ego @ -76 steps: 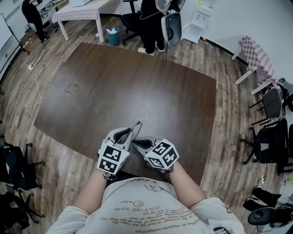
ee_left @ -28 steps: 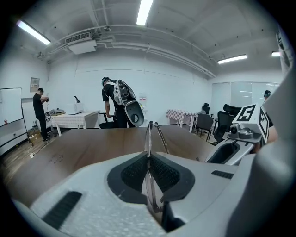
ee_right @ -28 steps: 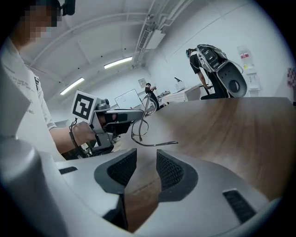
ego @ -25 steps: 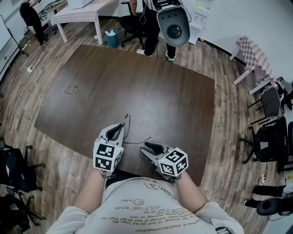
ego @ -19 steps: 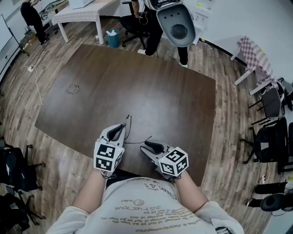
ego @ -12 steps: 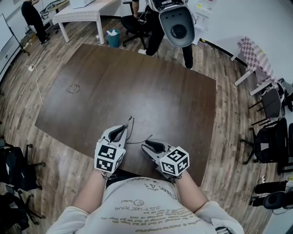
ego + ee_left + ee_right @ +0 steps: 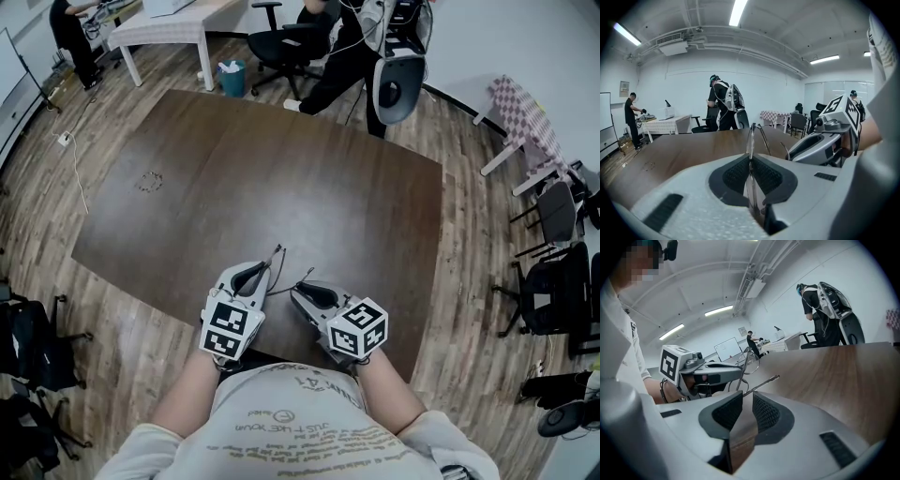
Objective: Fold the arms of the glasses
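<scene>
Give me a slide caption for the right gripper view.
Right gripper, jaws just closing but apart, free arm of the glasses across their tips; left gripper holds them.

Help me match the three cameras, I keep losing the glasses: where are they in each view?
Head view: glasses low centre, just left of middle.
Left gripper view: glasses dead centre, edge-on, clamped in the left gripper.
Right gripper view: glasses centre-left, one arm slanting toward the camera.
Shared landmark: the person with the white pack beyond the table: top, left of centre, upper right respectively.
</scene>
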{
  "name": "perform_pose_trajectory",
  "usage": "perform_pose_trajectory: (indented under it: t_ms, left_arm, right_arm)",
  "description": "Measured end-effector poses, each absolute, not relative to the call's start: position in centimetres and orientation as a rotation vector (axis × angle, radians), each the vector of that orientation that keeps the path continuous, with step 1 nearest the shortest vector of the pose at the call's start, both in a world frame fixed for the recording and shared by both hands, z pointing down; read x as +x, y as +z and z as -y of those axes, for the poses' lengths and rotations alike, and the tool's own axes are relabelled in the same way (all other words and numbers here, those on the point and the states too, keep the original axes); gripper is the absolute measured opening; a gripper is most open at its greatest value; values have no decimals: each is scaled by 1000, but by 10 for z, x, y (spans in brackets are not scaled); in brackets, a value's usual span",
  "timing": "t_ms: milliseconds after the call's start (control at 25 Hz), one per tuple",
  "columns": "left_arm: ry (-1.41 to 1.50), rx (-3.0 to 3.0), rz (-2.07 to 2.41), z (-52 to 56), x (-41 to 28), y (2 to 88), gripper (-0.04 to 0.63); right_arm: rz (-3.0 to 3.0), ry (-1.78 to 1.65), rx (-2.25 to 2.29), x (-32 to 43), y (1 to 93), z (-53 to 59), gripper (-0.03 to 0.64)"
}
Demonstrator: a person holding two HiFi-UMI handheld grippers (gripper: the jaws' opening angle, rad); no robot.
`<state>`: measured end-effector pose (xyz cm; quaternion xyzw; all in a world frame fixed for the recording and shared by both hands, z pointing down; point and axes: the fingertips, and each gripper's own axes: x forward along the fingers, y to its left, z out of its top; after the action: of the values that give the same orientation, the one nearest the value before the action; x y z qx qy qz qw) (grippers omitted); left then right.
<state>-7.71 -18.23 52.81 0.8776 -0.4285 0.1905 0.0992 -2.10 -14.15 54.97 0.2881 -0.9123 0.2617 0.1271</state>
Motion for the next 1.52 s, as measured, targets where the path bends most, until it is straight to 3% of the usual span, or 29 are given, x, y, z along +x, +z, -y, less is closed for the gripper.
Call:
perform_pose_trajectory:
  t_ms: [1520]
  left_arm:
    - [624,2629,1149,181,-45,538,31]
  right_arm:
    - [2702,732,886,-17,530,156,41]
